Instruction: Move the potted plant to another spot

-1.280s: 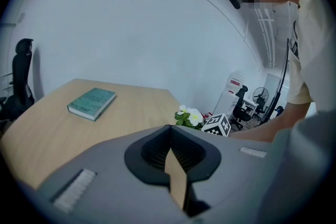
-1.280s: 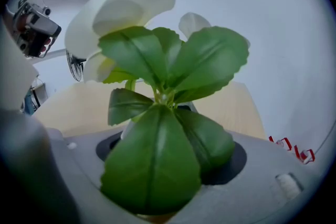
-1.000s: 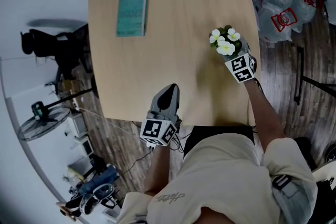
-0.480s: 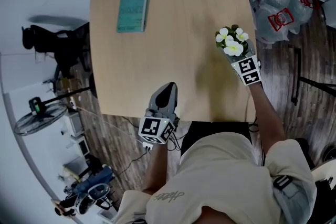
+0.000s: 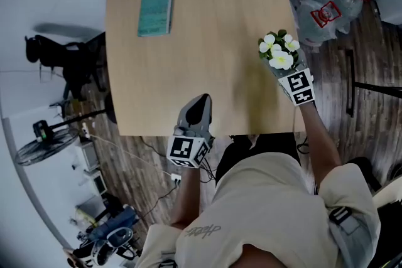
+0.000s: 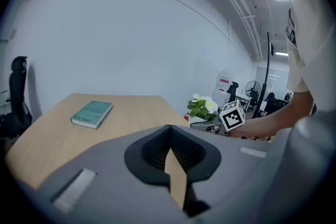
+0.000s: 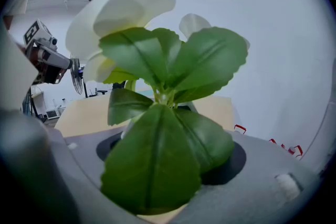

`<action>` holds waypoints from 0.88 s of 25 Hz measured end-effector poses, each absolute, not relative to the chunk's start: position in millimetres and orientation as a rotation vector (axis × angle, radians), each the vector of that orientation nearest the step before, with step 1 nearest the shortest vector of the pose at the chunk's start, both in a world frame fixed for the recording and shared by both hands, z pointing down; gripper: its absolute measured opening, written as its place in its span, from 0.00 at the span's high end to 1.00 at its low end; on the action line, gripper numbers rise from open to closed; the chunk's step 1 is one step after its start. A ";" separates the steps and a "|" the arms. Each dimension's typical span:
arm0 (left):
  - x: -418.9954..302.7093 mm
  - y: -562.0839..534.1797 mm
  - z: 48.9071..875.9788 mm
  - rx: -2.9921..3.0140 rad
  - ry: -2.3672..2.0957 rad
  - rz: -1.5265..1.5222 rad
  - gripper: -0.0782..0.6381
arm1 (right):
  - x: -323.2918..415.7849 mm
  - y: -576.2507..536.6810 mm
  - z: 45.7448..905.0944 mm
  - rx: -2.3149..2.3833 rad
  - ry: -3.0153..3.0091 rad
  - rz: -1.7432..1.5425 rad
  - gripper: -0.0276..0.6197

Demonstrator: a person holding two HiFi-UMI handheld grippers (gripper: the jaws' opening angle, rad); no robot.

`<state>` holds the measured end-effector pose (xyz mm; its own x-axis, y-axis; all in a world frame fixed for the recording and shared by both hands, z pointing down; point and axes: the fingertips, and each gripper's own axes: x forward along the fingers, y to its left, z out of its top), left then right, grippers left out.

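The right gripper stands wide, its jaws closed round the potted plant — leaves fill its own view and hide the pot. The plant hangs over the right edge of the surface, mid-right in the head view, seemingly lifted clear for carrying. The left gripper, jaws together and empty, waits at the near edge, lower centre — kept out of the way, I judge. A teal book lies upper left, well apart.
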<state>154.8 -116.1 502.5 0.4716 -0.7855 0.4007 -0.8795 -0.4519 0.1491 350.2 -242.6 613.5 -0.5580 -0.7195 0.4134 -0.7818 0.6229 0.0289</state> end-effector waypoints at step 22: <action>-18.2 26.5 488.6 2.380 -1.581 0.140 0.87 | 236.4 -91.2 544.0 1.254 -2.470 0.052 0.43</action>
